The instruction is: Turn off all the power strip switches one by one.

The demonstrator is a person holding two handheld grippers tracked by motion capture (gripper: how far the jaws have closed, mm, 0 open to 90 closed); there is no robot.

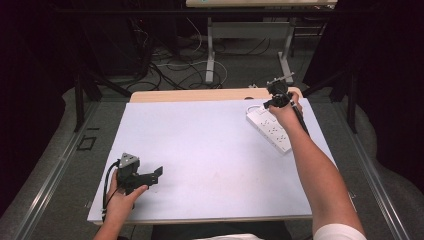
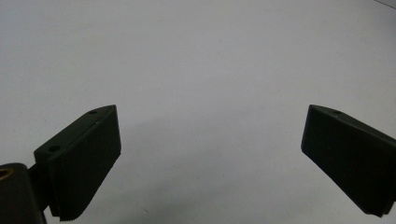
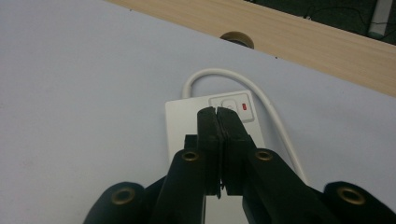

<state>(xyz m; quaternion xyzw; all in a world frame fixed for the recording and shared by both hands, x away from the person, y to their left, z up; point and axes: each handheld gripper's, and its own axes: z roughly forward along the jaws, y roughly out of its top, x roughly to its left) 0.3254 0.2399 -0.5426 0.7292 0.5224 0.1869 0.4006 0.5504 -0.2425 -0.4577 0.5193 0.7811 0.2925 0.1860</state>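
While the left gripper sat low near the front-left corner of the table, its jaws were spread wide with nothing between them. From the left gripper view you could see both black ribbed pads far apart over bare white tabletop. The left hand held it from underneath, with the grey plate on top and a cable looping back toward the table edge.

Over on the far right, the right gripper was pressed closed, jaws flat against each other and gripping nothing as far as I could tell. It hovered right over the switch end of the power strip; whether the tips were actually touching it, hard to say. The switch with its little red light sat just past the tips in the right gripper view.

That strip was white, lying diagonally near the far-right corner of the table, and its white cord curved out from the switch end and ran back alongside it. A wooden strip of table showed beyond the white surface, with a round hole in it.
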